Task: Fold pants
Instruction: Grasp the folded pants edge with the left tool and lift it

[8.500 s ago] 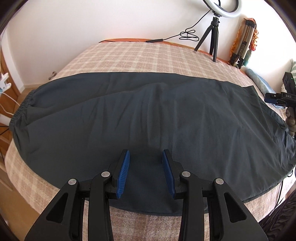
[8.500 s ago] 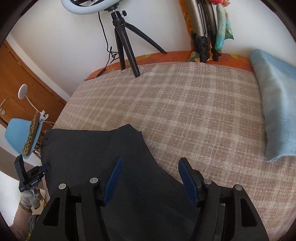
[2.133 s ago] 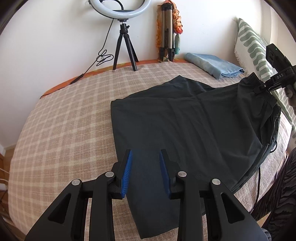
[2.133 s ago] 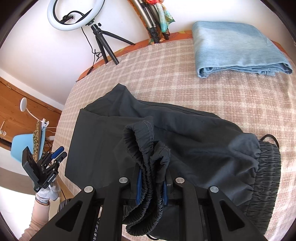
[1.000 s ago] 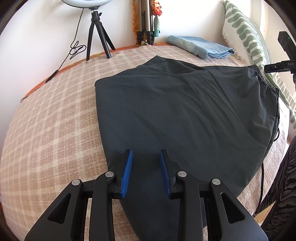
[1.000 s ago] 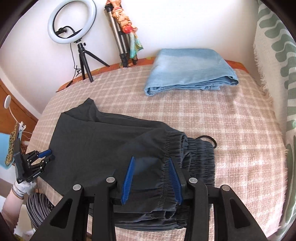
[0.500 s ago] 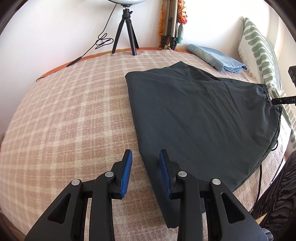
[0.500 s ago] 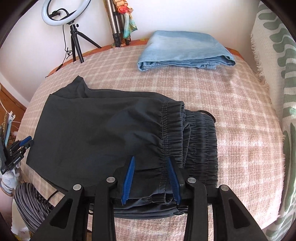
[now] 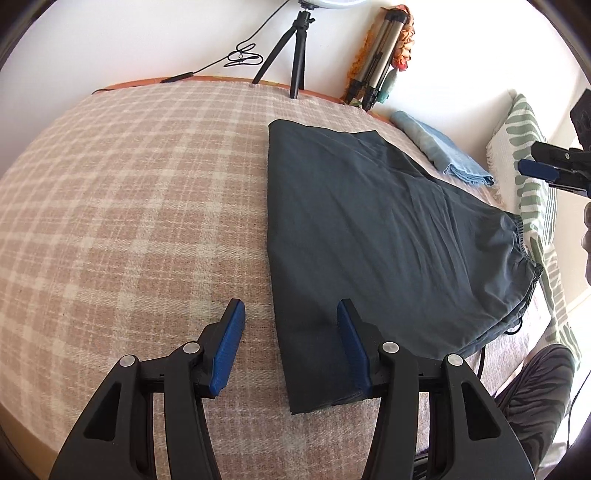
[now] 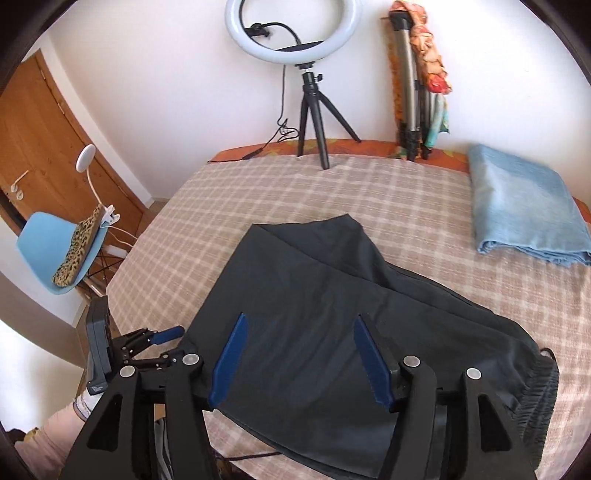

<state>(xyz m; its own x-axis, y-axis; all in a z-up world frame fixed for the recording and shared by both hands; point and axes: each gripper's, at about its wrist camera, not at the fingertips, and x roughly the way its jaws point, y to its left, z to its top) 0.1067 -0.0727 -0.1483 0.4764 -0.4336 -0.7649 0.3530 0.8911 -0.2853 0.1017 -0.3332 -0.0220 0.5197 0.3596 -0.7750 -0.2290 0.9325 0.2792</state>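
No brand, label or writing can be read anywhere; small print on the body of the left gripper [image 10: 162, 345], seen at the near left of the right wrist view, is too blurred to be made out. A wooden door [image 10: 40, 147] and a blue chair [image 10: 44, 254] are seen at the far left, the chair partly covered by a leopard-print item. The bed [image 9: 110, 192] is covered by a checked blanket. The pants [image 9: 369, 236] are laid folded on the right part of the bed, the elastic waistband at the right, with lower layers hidden beneath the top one.

The left gripper [image 9: 290, 345] is held over the near left corner of the pants; its jaws have just been opening and stand apart, with the fabric edge below the gap and nothing gripped. The right gripper [image 10: 299, 360] is held above the middle of the pants; its jaws have just been opening and stand wide, holding nothing.

A ring light [image 10: 293, 31] on a tripod stands at the far edge; its top is cut off in the left wrist view. A folded blue towel [image 10: 524, 206] lies at the far right. A patterned pillow [image 9: 535, 177] is partly cut off at the right.
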